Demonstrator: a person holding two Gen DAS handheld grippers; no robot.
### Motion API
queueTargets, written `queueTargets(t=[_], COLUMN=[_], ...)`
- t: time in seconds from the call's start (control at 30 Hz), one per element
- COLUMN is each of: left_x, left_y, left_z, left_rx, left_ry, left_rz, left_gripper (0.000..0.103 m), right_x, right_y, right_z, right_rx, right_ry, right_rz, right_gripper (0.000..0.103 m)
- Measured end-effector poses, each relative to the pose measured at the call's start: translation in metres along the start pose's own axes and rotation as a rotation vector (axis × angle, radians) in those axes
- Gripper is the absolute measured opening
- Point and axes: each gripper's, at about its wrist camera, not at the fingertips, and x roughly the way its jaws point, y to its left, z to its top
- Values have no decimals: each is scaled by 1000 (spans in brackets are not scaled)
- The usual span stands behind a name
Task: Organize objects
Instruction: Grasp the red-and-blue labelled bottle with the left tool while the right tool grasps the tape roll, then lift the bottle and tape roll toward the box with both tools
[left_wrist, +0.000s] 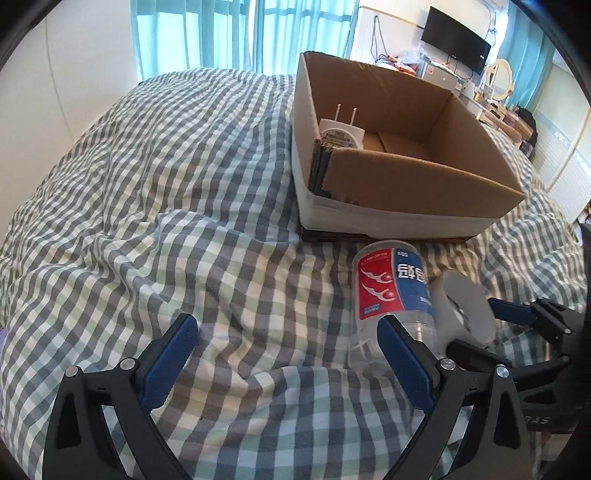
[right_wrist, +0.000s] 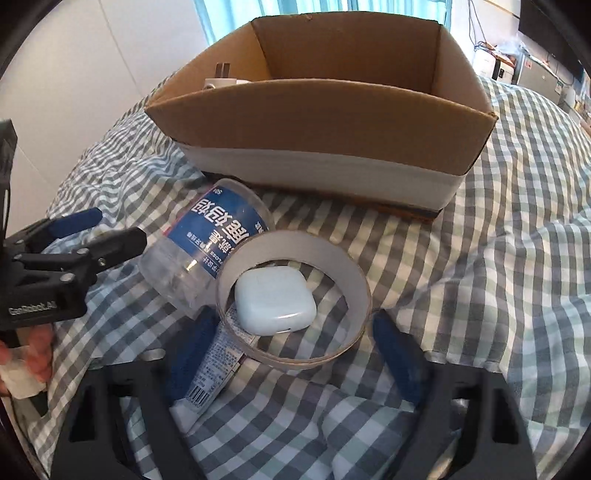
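Note:
An open cardboard box (left_wrist: 424, 177) (right_wrist: 325, 122) sits on the checked bed with a white plug adapter (left_wrist: 340, 136) (right_wrist: 221, 83) inside. In front of it lie a clear bottle with a red and blue label (left_wrist: 391, 291) (right_wrist: 210, 247), a tape roll (left_wrist: 465, 306) (right_wrist: 295, 295), a white earbud case (right_wrist: 275, 302) inside the roll, and a small tube (right_wrist: 214, 365) under it. My left gripper (left_wrist: 288, 354) is open and empty, its right finger beside the bottle. My right gripper (right_wrist: 295, 347) is open, straddling the tape roll; it also shows in the left wrist view (left_wrist: 524, 325).
The checked bedspread (left_wrist: 166, 221) (right_wrist: 498, 258) is rumpled. A white wall lies to the left, blue curtains (left_wrist: 240, 33) behind, and a dresser with TV (left_wrist: 458, 40) and mirror at the far right. My left gripper shows in the right wrist view (right_wrist: 107, 232).

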Motion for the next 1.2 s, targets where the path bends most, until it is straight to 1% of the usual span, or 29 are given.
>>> queueTargets(t=[0.07,0.13,0.23,0.3,0.33,0.47,0.5,0.53,0.57,0.6,0.63,0.67,0.8,0.97,1.0,1.1,1.2], left_x=[-3,-5,-7,-3,0,21,27,31,36,40,44,46,51,47,45,34,13], left_y=[-2,-9,-25,-42,-46,-69,-72,-73,-75,-75,-75,-75,-78,-76,-76,-76,-74], left_z=[2,4,7,9,10,14,14,15,15,15,14,13,11,11,10,10,7], left_rx=[-14,-7,30,60,67,103,105,102,103,103,101,96,116,101,99,100,87], left_ry=[8,13,15,20,25,51,57,60,67,79,92,98,109,107,107,110,83], left_rz=[-5,-19,-25,-33,-34,-17,-11,-4,2,0,-25,-51,-52,-37,-29,-11,0], left_gripper=[100,100,100,100,100,100,98,89,84,75,67,65,64,63,63,63,63], right_x=[-7,-18,-37,-45,-46,-52,-53,-52,-52,-52,-53,-52,-47,-43,-42,-43,-51], right_y=[-2,-8,-17,-27,-32,-47,-49,-51,-52,-52,-52,-51,-50,-48,-48,-45,-37], right_z=[-1,-3,-6,-8,-5,-5,-4,-5,-4,-4,-3,-3,-4,-7,-9,-10,-12], right_rx=[9,35,81,115,130,192,201,207,209,207,205,203,195,183,183,175,149], right_ry=[-21,-59,-111,-136,-143,-166,-168,-167,-164,-163,-161,-160,-150,-133,-125,-114,-129], right_rz=[-22,-40,-91,-110,-111,-68,-63,-59,-53,-50,-46,-41,-29,-39,-38,-73,-99], right_gripper=[81,81,81,81,81,81,81,81,81,81,81,81,81,81,81,81,81])
